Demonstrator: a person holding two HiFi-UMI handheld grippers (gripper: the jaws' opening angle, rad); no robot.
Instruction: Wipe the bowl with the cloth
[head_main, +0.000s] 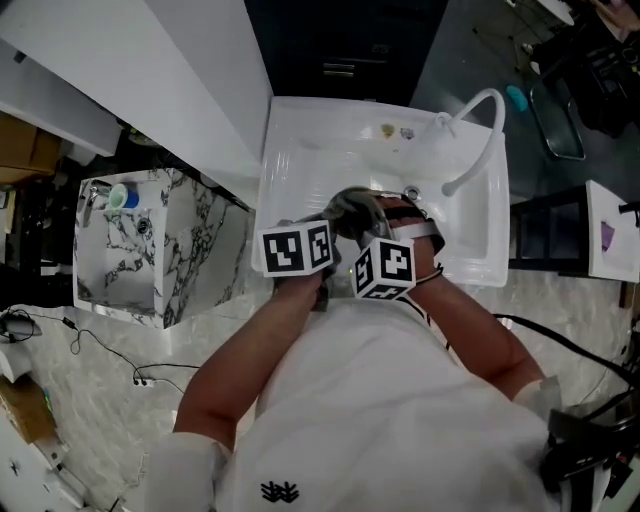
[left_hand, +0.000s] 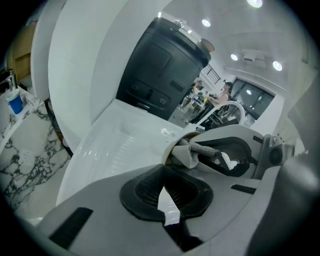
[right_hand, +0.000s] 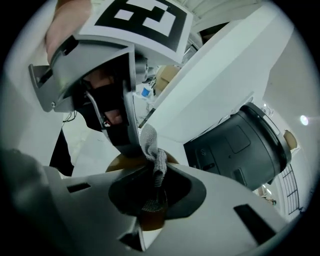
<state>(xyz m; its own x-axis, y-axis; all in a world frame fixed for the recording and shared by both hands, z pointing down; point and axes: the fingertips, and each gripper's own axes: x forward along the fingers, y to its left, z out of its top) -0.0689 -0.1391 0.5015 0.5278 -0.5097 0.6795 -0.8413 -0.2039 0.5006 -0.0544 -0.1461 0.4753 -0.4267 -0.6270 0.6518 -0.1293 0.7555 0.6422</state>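
Head view: left gripper (head_main: 330, 225), right gripper (head_main: 375, 218) side-by-side, angled down.

The cloth (right_hand: 156, 165) is grey with a tiny criss-cross weave. The bowl (right_hand: 117, 162) looks brown. The left claw (left_hand: 167, 200) and the right claw (right_hand: 150, 202) are light grey with black pads. The marker cubes (head_main: 296, 247) have black and white squares. The sink (head_main: 300, 140) is white, and so is its bendy tap (head_main: 480, 120). The big machine (left_hand: 160, 75) is black. The cabinet (head_main: 195, 250) is white with wiggly black lines, like marble. The cup (head_main: 128, 198) is blue. The person's shirt (head_main: 380, 400) is white.
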